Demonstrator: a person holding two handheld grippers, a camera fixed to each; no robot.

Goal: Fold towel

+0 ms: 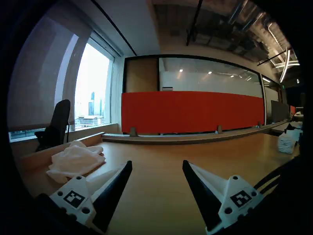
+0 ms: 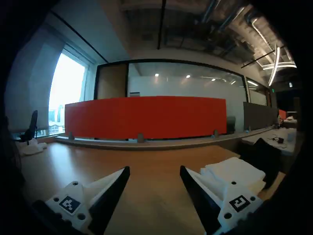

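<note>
My left tongs [image 1: 156, 162] and right tongs [image 2: 154, 168] were wide open and empty; the towel [image 1: 76, 160] lay left of the left tongs, the nearer pair

Office: desk [image 1: 164, 164], red partition [image 1: 191, 111].

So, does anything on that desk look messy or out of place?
Only the white towel, lying crumpled on the wooden desk near the window; the other towels sit folded. Nothing looks spilled or broken.
</note>
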